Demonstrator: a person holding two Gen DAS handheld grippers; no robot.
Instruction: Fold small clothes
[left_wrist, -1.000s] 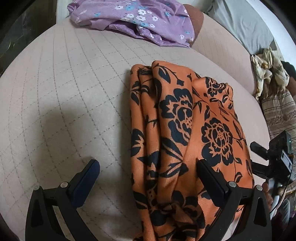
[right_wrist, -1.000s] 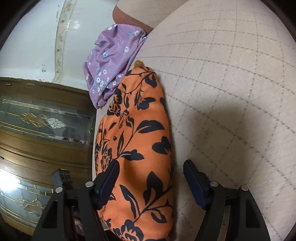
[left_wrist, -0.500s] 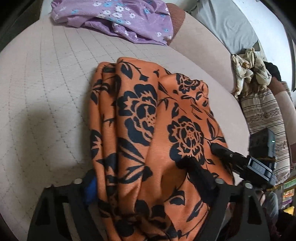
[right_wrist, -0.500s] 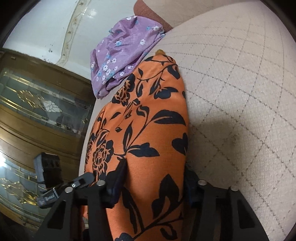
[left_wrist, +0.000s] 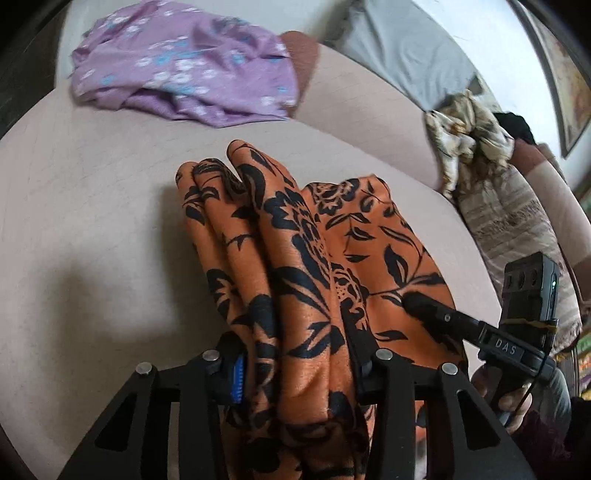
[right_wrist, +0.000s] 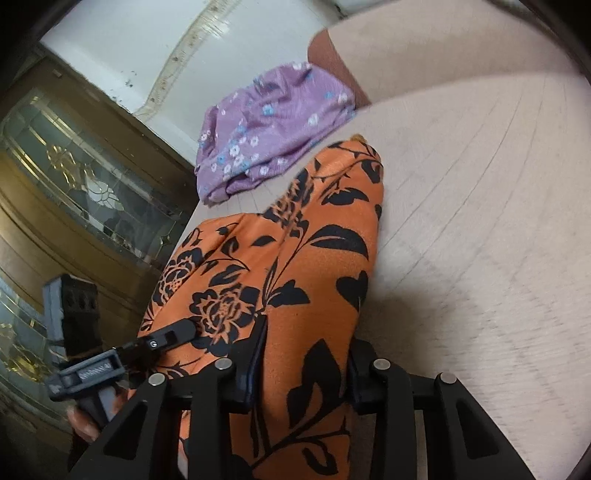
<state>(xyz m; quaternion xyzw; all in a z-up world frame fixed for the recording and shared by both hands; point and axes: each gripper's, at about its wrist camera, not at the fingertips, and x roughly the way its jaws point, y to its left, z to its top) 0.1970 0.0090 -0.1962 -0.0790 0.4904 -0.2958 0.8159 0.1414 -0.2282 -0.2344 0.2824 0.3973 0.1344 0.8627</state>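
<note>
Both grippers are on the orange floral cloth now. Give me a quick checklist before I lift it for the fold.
1. Left gripper closing with orange black-flowered cloth bunched between its jaws: ok.
2. Right gripper closing, same cloth between its jaws: ok.
3. Grip firm enough to lift: cannot tell.
4. Purple flowered garment lies apart from the cloth: ok.
5. Beige quilted cushion bare beside the cloth: ok.

White letters "DAS" on the black body of the right gripper (left_wrist: 424, 310) seen from the left wrist view, marking on the left gripper (right_wrist: 184, 328) body in the right wrist view too blurred to read, no other legible text
</note>
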